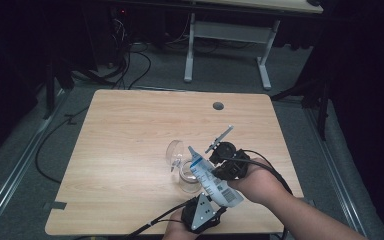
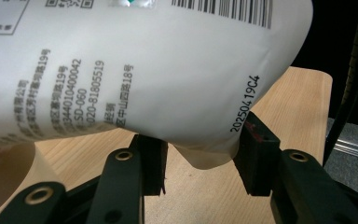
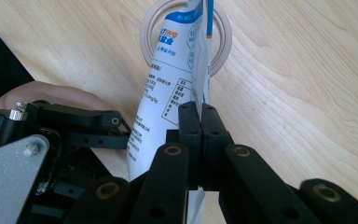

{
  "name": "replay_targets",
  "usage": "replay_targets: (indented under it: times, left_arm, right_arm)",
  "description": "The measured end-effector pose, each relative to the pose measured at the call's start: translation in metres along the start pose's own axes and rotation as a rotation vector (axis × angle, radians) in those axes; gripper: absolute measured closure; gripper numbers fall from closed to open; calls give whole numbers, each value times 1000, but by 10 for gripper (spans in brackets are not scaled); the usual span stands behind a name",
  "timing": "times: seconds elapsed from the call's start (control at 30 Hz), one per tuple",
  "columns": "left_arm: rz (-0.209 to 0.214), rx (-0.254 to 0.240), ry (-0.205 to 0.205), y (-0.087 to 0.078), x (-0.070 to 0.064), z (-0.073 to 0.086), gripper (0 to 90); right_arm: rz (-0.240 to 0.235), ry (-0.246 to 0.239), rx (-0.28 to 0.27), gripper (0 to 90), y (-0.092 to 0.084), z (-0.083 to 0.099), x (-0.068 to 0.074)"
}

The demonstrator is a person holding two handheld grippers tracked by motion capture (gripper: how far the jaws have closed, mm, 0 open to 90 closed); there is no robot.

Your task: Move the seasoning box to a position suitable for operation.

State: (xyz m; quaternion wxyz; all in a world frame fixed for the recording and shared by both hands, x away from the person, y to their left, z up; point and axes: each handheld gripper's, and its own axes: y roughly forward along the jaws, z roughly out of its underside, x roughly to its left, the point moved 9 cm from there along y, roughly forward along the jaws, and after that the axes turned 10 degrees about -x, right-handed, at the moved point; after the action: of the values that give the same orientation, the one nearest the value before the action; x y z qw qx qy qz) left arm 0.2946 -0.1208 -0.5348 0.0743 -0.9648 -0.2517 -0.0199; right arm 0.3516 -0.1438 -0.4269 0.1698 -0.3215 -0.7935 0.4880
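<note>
White and blue, the soft refill pouch [image 1: 211, 181] hangs tilted above the near middle of the wooden table [image 1: 130, 150], its long axis running from the fat bottom end close to the person up and away to the narrow top corner, which points down toward the mouth of the glass jar [image 1: 189, 180] standing just beneath it. The right gripper [image 3: 200, 116] has its jaws pinched flat on the pouch's side seam. The left gripper [image 2: 200, 158], at the near table edge, sits just under the bottom end with its jaws part-way apart, the lower corner between the pads but not clearly pressed. A round lid [image 1: 176, 151] lies just beyond the jar. Pouring looks to depend on keeping that top corner over the opening.
</note>
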Motion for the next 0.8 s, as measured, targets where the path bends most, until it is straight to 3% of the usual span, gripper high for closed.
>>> replay_targets:
  times: [0.5, 0.8]
  left_arm:
    - [4, -12, -14, 0, 1, -8, 589]
    - [5, -19, -3, 2, 3, -13, 589]
  right_arm:
    - [4, -12, -11, 900, -2, -6, 0]
    - [11, -23, -17, 900, -6, -11, -2]
